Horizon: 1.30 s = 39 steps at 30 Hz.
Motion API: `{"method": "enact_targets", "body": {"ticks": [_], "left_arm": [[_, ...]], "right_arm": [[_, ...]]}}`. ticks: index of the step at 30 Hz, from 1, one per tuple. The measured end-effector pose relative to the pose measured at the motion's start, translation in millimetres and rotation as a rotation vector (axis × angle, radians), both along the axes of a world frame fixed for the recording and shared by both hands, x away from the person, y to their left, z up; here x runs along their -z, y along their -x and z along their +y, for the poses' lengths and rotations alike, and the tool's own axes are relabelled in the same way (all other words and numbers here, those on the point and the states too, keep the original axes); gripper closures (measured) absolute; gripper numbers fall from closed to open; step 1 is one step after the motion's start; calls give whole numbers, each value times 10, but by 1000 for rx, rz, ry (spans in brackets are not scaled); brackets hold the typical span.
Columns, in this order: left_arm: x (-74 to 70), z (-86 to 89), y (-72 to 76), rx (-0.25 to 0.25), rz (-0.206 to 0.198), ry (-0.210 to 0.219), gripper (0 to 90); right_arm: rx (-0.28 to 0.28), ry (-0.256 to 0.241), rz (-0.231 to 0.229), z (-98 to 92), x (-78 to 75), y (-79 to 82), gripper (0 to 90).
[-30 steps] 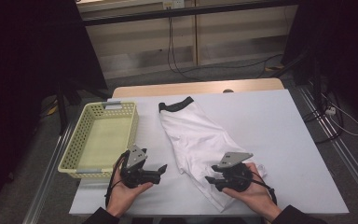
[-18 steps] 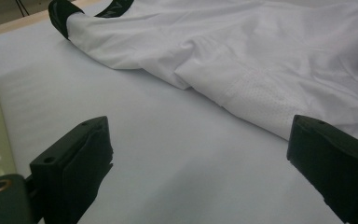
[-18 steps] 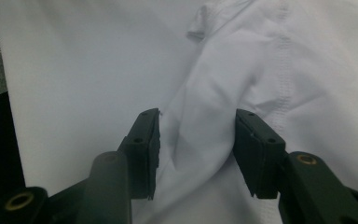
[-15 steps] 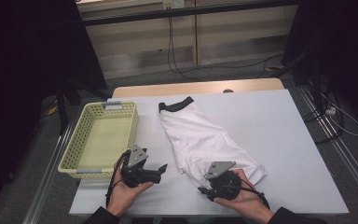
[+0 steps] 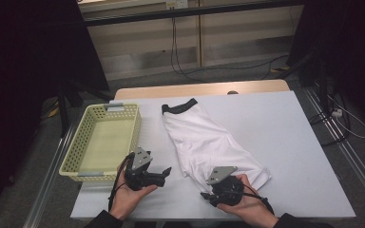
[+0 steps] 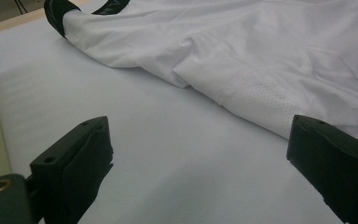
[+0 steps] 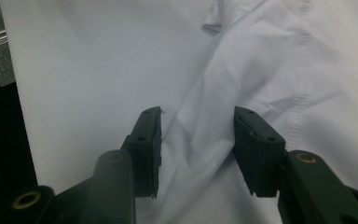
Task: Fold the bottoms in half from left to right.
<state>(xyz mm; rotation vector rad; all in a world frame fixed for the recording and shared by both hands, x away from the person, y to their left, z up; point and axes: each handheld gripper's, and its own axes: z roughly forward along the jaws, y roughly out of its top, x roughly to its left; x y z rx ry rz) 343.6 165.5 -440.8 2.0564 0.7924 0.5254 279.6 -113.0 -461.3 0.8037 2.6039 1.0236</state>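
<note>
Right claw [image 5: 208,195] has slid in at six o'clock, jaws apart over the white shirt's [image 5: 204,142] hem on the table [image 5: 290,142], ready to pinch, while left claw [image 5: 165,172] waits wide open.

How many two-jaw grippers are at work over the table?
2. The left black two-jaw gripper hangs open beside the pale yellow plastic basket; the right gripper straddles the hem of the white T-shirt.

No readable text, label, brand, number or sign is showing anywhere: nothing on the white shirt [image 5: 204,142], nothing on the yellow basket [image 5: 82,137], nothing on the table [image 5: 285,137].
</note>
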Motion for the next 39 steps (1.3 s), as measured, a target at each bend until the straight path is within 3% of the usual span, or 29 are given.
{"method": "enact_targets", "body": {"ticks": [4, 8, 10, 16, 21, 39], "left_arm": [[0, 5, -8, 1, 2, -2, 67], [4, 1, -12, 0, 2, -2, 67], [6, -4, -12, 5, 3, -2, 67], [7, -2, -18, 3, 6, -1, 67], [11, -1, -27, 6, 11, -2, 67], [5, 10, -14, -6, 7, 2, 67]], "right_arm": [[18, -8, -1, -28, 0, -30, 700], [24, 0, -11, -28, -2, -36, 749], [36, 6, -18, -28, -4, -39, 859], [59, 2, -7, -27, -18, -50, 875], [66, -55, 36, -52, -51, -57, 877], [-28, -124, 58, 299, -112, 48, 877]]}}
